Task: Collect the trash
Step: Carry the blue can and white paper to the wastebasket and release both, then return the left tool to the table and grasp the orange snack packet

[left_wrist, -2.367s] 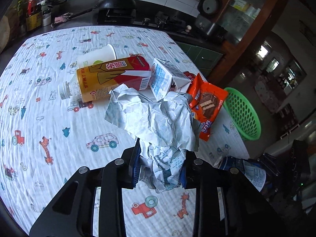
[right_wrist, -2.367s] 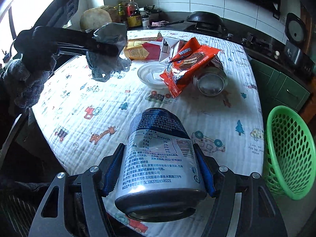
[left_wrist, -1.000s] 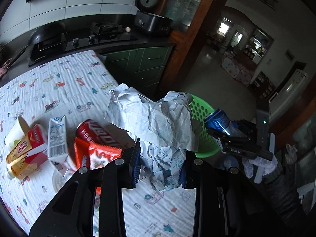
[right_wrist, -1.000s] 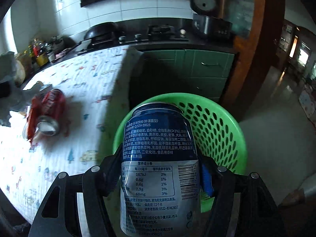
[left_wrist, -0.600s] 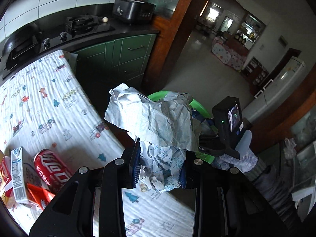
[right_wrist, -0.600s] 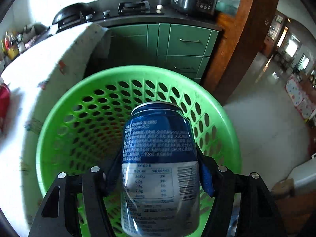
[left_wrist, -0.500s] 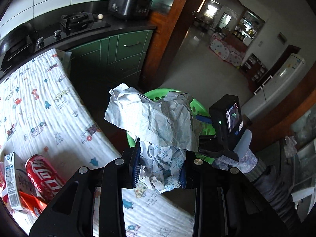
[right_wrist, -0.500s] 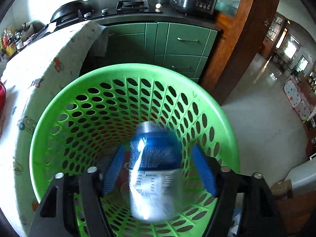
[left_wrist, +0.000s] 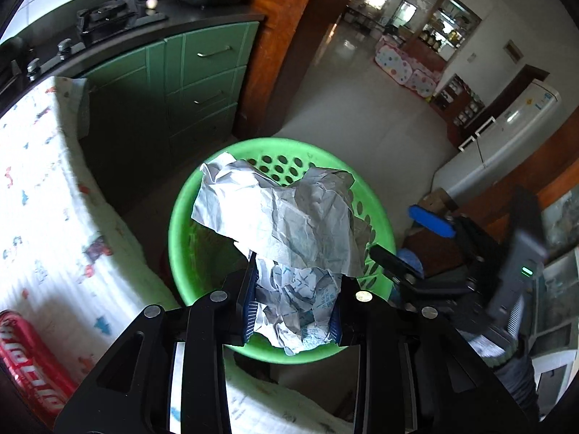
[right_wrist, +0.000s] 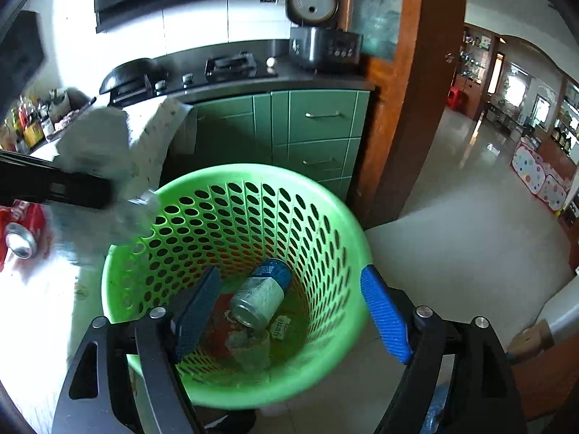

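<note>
A green perforated basket (right_wrist: pixel 325 224) stands on the floor beside the table. A blue drink can (right_wrist: pixel 262 294) lies on its side at the basket's bottom among other scraps. My right gripper (right_wrist: pixel 289 305) hangs over the basket, its jaws opening and nothing between them. My left gripper (left_wrist: pixel 294 307) is shut on a crumpled paper ball (left_wrist: pixel 278 217), held over the same basket (left_wrist: pixel 181 231). From the right wrist view the paper (right_wrist: pixel 97 152) shows blurred at the basket's left rim. A red can (left_wrist: pixel 25 358) lies on the table.
The table with the printed cloth (left_wrist: pixel 43 195) fills the left side. Green cabinets (right_wrist: pixel 289 137) and a dark counter with a stove and rice cooker (right_wrist: pixel 318 36) stand behind the basket. Tiled floor (right_wrist: pixel 452 235) stretches to the right. A gloved hand (left_wrist: pixel 506 358) holds the right gripper.
The blue can left the right gripper and dropped to the basket's bottom; the right jaws spread wider. The left gripper carried the paper from the table edge to above the basket.
</note>
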### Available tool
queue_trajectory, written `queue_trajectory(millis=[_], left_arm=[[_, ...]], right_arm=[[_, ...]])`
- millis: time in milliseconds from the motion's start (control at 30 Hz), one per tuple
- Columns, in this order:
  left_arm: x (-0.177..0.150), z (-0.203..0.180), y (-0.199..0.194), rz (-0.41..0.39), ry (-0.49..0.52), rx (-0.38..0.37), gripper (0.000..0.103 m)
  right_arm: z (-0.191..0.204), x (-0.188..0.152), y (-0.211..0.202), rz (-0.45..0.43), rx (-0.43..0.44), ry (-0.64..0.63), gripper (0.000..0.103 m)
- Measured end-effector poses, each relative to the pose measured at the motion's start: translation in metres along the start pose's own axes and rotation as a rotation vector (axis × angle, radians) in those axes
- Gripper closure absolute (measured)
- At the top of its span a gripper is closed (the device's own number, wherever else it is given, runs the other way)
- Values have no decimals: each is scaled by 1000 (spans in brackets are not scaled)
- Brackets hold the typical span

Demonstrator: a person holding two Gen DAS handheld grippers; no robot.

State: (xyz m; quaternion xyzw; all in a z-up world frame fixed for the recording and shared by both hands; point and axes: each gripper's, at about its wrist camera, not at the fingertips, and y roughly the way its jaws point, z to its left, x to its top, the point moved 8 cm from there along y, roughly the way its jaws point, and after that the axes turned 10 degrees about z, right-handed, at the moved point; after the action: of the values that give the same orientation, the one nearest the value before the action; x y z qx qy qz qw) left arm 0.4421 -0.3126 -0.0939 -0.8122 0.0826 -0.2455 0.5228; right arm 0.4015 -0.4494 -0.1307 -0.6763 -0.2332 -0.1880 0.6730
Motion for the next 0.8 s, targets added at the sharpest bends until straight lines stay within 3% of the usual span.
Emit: queue_trajectory(millis=[167, 200, 267, 367, 667, 800], left_arm=[[3, -10, 21, 38, 6, -3, 66], [3, -13, 23, 39, 15, 4, 62], [4, -16, 26, 41, 23, 16, 44], [-2, -19, 21, 33, 29, 9, 41], [-33, -15, -31, -65, 15, 46, 34], [-62, -8, -61, -122, 14, 71, 32]], right_arm=[[-2, -12, -22, -25, 11, 6, 23], [-2, -13, -25, -29, 11, 7, 23], [0, -17, -30, -35, 16, 5, 23], [2, -23, -38, -44, 31, 18, 17], [29, -37, -63, -71, 66, 32, 16], [54, -41, -77, -88, 88, 5, 16]])
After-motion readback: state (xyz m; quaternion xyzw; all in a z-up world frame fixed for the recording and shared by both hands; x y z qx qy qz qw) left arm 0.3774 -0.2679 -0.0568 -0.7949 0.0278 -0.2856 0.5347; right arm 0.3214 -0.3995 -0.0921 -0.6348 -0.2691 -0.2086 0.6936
